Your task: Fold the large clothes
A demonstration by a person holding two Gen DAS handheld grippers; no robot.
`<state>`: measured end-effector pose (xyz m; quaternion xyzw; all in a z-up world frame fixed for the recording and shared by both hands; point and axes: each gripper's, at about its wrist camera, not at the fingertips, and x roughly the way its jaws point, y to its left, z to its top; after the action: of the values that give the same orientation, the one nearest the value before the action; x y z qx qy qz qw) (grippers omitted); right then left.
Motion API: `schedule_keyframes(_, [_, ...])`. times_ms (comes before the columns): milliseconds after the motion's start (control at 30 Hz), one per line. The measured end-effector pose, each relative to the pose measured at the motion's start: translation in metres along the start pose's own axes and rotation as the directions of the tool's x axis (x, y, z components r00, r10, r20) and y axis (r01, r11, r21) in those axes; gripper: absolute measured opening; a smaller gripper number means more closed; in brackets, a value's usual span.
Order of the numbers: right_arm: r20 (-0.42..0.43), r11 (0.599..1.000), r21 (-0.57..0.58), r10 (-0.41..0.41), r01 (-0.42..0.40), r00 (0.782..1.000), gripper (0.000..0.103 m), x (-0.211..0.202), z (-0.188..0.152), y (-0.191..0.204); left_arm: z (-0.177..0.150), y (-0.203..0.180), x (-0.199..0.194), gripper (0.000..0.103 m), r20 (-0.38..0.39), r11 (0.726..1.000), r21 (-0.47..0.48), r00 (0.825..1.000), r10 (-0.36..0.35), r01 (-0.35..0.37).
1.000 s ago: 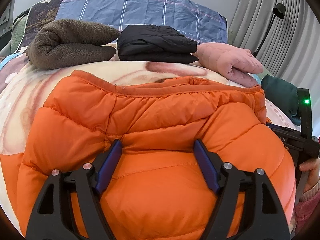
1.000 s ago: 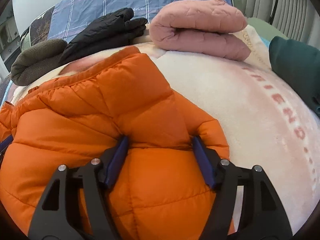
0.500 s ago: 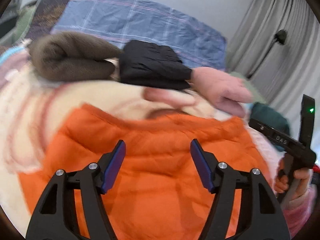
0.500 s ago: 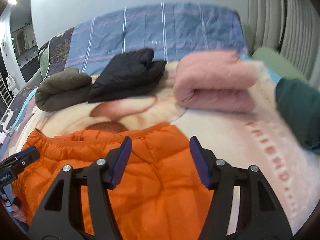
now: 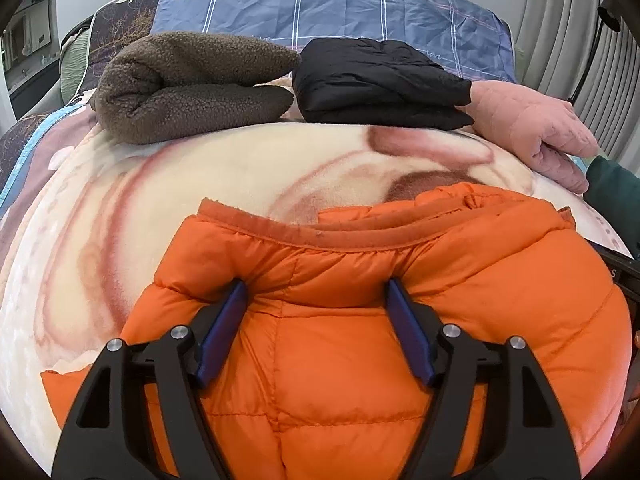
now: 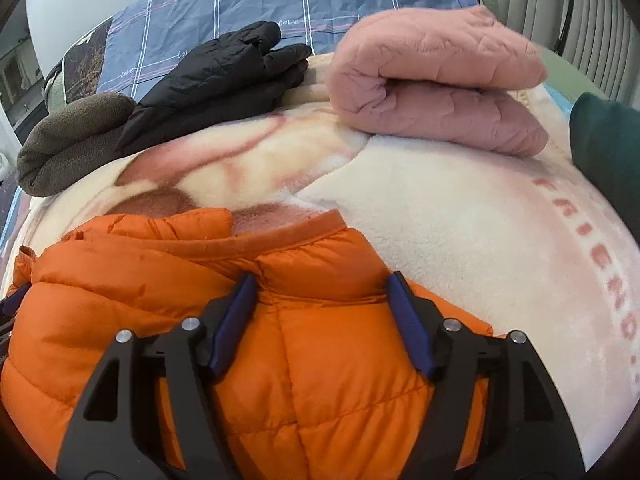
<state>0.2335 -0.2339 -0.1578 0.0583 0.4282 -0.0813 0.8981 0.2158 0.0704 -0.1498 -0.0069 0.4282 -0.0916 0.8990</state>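
An orange puffer jacket [image 5: 480,280] lies folded on a cream blanket [image 5: 100,240] on the bed. My left gripper [image 5: 315,284] presses down into its left part just behind the ribbed hem. The jaws are opening, and padded fabric bulges between the blue pads without being pinched. In the right wrist view the orange jacket [image 6: 120,300] fills the lower left. My right gripper [image 6: 322,276] pushes into its right end the same way, jaws opening, with puffy fabric between them.
Folded clothes line the far side: a brown fleece [image 5: 192,84], a black jacket [image 5: 376,80] and a pink quilted piece [image 6: 436,80]. A dark green garment [image 6: 608,152] lies at the right. A blue checked pillow [image 5: 320,4] is behind them; curtains hang at right.
Half a second ago both grippers were lifted above the jacket with nothing between the jaws. Now both are pressed down into it again, the left one nearer the jacket's left end.
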Motion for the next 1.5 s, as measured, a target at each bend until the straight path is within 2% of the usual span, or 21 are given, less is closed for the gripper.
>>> schedule_keyframes(67, [0.016, 0.999, 0.012, -0.032, 0.032, 0.999, 0.067, -0.019, 0.002, 0.002, -0.002, 0.001, -0.008, 0.072, 0.005, 1.0, -0.005, 1.0, -0.01, 0.01])
schedule_keyframes(100, [0.03, 0.999, 0.033, -0.023, 0.022, 0.999, 0.067, -0.031, 0.002, 0.002, -0.003, 0.002, -0.014, 0.072, 0.01, 1.0, -0.012, 1.0, -0.025, 0.025])
schedule_keyframes(167, [0.074, 0.996, 0.062, 0.055, -0.06, 0.996, 0.064, -0.056, 0.003, 0.007, -0.004, 0.008, -0.032, 0.072, 0.045, 0.994, -0.05, 0.994, -0.097, 0.099])
schedule_keyframes(233, [0.116, 0.992, 0.016, 0.124, -0.127, 0.985, 0.063, -0.082, 0.008, 0.027, -0.002, 0.014, -0.045, 0.072, 0.067, 0.987, -0.08, 0.989, -0.134, 0.139])
schedule_keyframes(333, [0.123, 0.98, -0.084, 0.188, -0.179, 0.974, 0.063, -0.099, 0.013, 0.067, 0.001, 0.02, -0.057, 0.072, 0.096, 0.985, -0.093, 0.986, -0.139, 0.148])
schedule_keyframes(400, [0.075, 0.977, -0.103, 0.193, -0.185, 0.978, 0.062, -0.086, 0.012, 0.088, 0.0, 0.023, -0.054, 0.073, 0.092, 0.986, -0.098, 0.988, -0.127, 0.136])
schedule_keyframes(467, [-0.039, 0.985, -0.099, 0.14, -0.143, 0.989, 0.064, -0.045, 0.003, 0.1, -0.006, 0.027, -0.034, 0.073, 0.022, 0.989, -0.109, 0.995, -0.101, 0.103])
schedule_keyframes(500, [-0.097, 0.984, -0.097, 0.139, -0.148, 0.986, 0.066, -0.013, -0.007, 0.102, -0.01, 0.028, -0.024, 0.074, -0.005, 0.991, -0.099, 0.996, -0.085, 0.084])
schedule_keyframes(567, [-0.085, 0.985, -0.092, 0.139, -0.147, 0.987, 0.066, -0.002, -0.008, 0.102, -0.01, 0.028, -0.021, 0.074, 0.015, 0.987, -0.117, 0.994, -0.11, 0.111])
schedule_keyframes(700, [-0.074, 0.985, -0.116, 0.12, -0.128, 0.99, 0.066, -0.002, -0.01, 0.106, -0.011, 0.02, -0.012, 0.076, 0.002, 0.995, -0.073, 0.997, -0.073, 0.073])
schedule_keyframes(833, [-0.044, 0.991, -0.087, 0.101, -0.105, 0.994, 0.066, -0.027, -0.017, 0.099, -0.017, 0.018, -0.014, 0.076, 0.018, 0.997, -0.045, 0.998, -0.058, 0.059])
schedule_keyframes(867, [-0.029, 0.992, -0.066, 0.106, -0.108, 0.994, 0.066, -0.04, -0.021, 0.097, -0.018, 0.018, -0.015, 0.076, 0.023, 0.998, -0.041, 0.998, -0.056, 0.057])
schedule_keyframes(900, [-0.003, 0.987, -0.06, 0.149, -0.149, 0.989, 0.067, -0.063, -0.029, 0.096, -0.019, 0.019, -0.016, 0.076, 0.025, 0.998, -0.042, 0.998, -0.055, 0.056])
schedule_keyframes(967, [0.037, 0.974, -0.107, 0.204, -0.199, 0.978, 0.068, -0.099, -0.044, 0.098, -0.02, 0.021, -0.016, 0.076, 0.026, 0.997, -0.046, 0.998, -0.061, 0.062])
schedule_keyframes(1033, [0.069, 0.969, -0.172, 0.193, -0.178, 0.979, 0.067, -0.126, -0.072, 0.102, -0.02, 0.021, -0.015, 0.077, 0.025, 0.997, -0.049, 0.998, -0.063, 0.064])
schedule_keyframes(1100, [-0.012, 0.968, -0.184, 0.17, -0.17, 0.985, 0.069, -0.115, -0.107, 0.099, -0.021, 0.022, -0.016, 0.077, 0.03, 0.996, -0.049, 0.997, -0.067, 0.069])
schedule_keyframes(1200, [0.061, 0.957, -0.279, 0.102, -0.081, 0.993, 0.07, -0.1, -0.133, 0.107, -0.022, 0.021, -0.016, 0.078, 0.029, 0.995, -0.05, 0.996, -0.082, 0.083])
schedule_keyframes(1300, [0.023, 0.968, -0.212, 0.145, -0.137, 0.989, 0.07, -0.108, -0.124, 0.099, -0.021, 0.02, -0.016, 0.078, 0.023, 0.997, -0.044, 0.997, -0.068, 0.069])
schedule_keyframes(1367, [0.022, 0.969, -0.201, 0.148, -0.141, 0.989, 0.07, -0.123, -0.127, 0.091, -0.021, 0.022, -0.021, 0.078, 0.029, 0.996, -0.054, 0.997, -0.073, 0.075])
schedule_keyframes(1433, [0.057, 0.966, -0.221, 0.153, -0.137, 0.987, 0.07, -0.15, -0.137, 0.087, -0.023, 0.027, -0.033, 0.079, 0.047, 0.991, -0.081, 0.994, -0.099, 0.102])
schedule_keyframes(1500, [0.07, 0.947, -0.273, 0.192, -0.166, 0.979, 0.07, -0.174, -0.153, 0.086, -0.024, 0.037, -0.048, 0.081, 0.077, 0.982, -0.122, 0.988, -0.135, 0.144])
